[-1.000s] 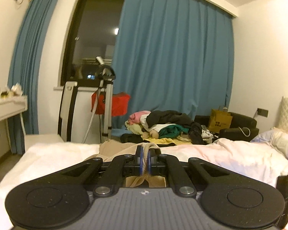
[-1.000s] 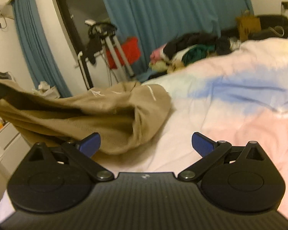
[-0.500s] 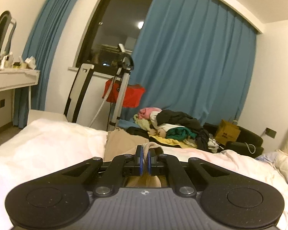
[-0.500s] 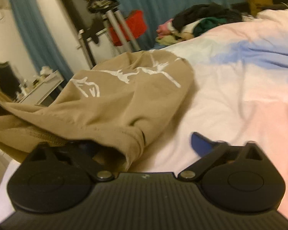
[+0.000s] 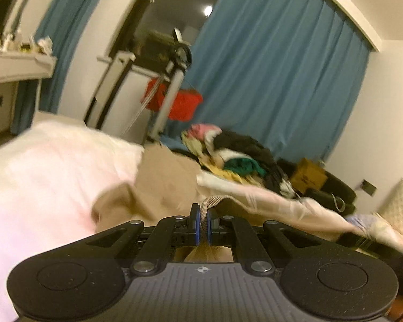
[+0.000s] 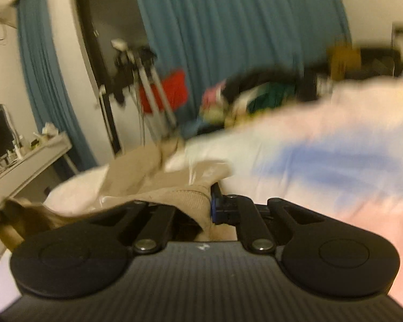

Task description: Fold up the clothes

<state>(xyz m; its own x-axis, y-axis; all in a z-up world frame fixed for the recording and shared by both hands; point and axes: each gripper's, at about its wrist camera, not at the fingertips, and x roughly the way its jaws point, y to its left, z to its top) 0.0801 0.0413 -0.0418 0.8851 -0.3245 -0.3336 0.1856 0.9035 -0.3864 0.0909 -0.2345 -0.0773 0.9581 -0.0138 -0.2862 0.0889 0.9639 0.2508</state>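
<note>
Here both tools pinch the tan garment (image 5: pixel 169 185): left tool (image 5: pixel 202 222), right tool (image 6: pixel 210 209); only the right view shows its ribbed hem.

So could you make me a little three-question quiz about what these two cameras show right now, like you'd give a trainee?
1. True or false: the left gripper is open and holds nothing.
2. What does the right gripper hold? A) a red bag B) the tan garment C) a pillow
3. Fill in: the pile of clothes lies in front of a ____ curtain.

Key
1. False: its jaws are shut on a ribbed edge of the tan garment.
2. B. The jaws have just been closing and now pinch the cloth.
3. Blue.
</note>
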